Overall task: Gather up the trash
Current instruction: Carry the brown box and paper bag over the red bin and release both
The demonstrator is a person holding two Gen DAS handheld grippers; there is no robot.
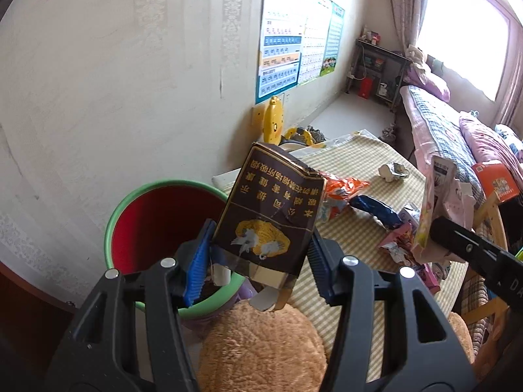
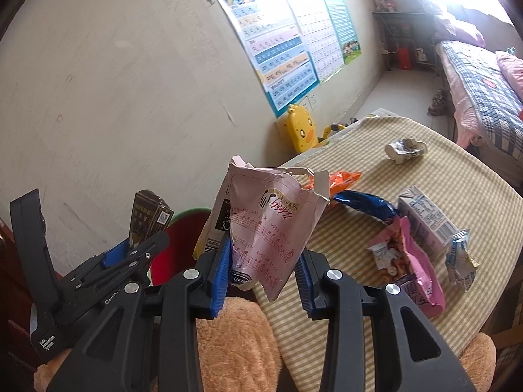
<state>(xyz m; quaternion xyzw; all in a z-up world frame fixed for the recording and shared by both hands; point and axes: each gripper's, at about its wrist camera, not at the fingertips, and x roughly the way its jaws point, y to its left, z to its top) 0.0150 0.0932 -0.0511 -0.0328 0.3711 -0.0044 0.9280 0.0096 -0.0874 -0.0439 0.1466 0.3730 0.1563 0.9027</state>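
Two pieces of trash are up off the table [image 2: 376,170]: the left gripper [image 1: 260,254] clamps a dark cigarette pack [image 1: 271,209] over the bin [image 1: 157,215] at the table's edge, ready to drop, while the right gripper [image 2: 264,264] pinches a torn pink wrapper [image 2: 271,225] nearby.

Pale wall [image 1: 114,81] with posters [image 2: 284,49], bed [image 1: 434,124], bright curtained window [image 1: 464,29]
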